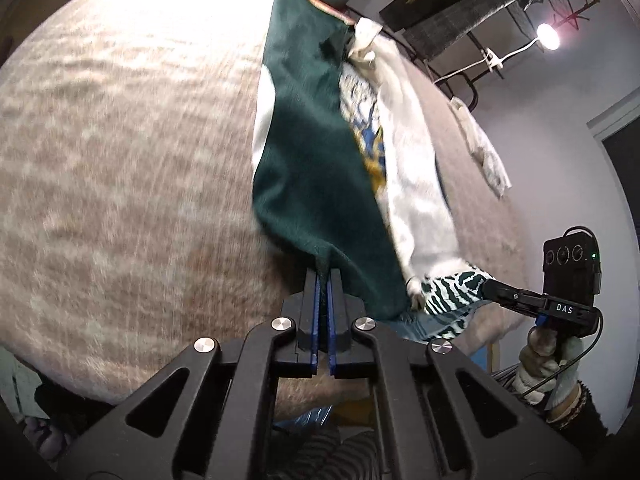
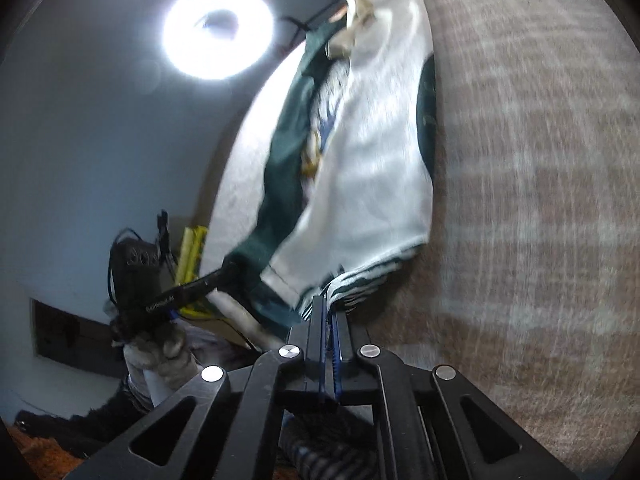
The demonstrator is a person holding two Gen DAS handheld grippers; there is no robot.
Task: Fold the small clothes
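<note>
A small green and white garment with a blue and yellow print lies stretched along a beige woven surface. My left gripper is shut on the near edge of its dark green panel. In the same view my right gripper bites the striped green and white hem at the right. In the right wrist view the garment runs away from my right gripper, which is shut on that striped hem. My left gripper holds the green edge at the left there.
A second pale cloth lies further right on the beige surface. A ring lamp glares at the upper left in the right wrist view. Gloved hands hold the grippers. A dark shelf hangs beyond the far edge.
</note>
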